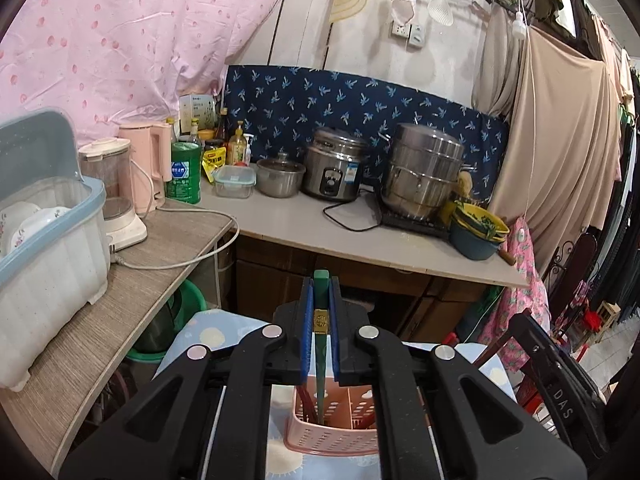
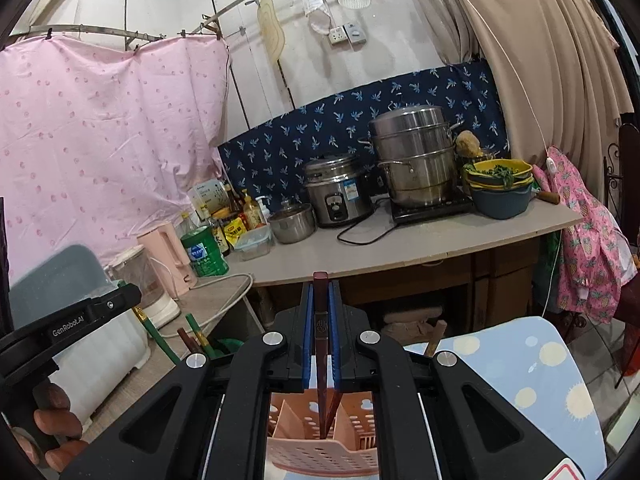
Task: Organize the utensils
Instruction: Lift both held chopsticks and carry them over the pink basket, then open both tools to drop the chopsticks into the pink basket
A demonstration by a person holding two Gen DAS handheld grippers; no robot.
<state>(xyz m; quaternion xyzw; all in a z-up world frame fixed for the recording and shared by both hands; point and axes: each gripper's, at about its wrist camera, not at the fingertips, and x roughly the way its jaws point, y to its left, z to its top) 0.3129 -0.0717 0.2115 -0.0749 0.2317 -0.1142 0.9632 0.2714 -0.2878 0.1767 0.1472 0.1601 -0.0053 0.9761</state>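
Note:
My left gripper [image 1: 321,288] is shut on a green chopstick [image 1: 321,344]. It holds the chopstick upright, with the tip down inside a pink slotted utensil basket [image 1: 332,438] that holds dark red chopsticks. My right gripper [image 2: 321,294] is shut on a dark red chopstick [image 2: 321,360]. Its tip is down in a compartment of the same pink basket [image 2: 320,450], beside another red chopstick. The left gripper [image 2: 120,300] also shows at the left of the right wrist view, with green and red chopsticks [image 2: 192,336] below it.
The basket stands on a light blue dotted cloth [image 2: 520,368]. A white dish rack [image 1: 44,248] with plates sits on a wooden shelf at left. A grey counter [image 1: 360,240] behind holds pots, a rice cooker, bottles and bowls.

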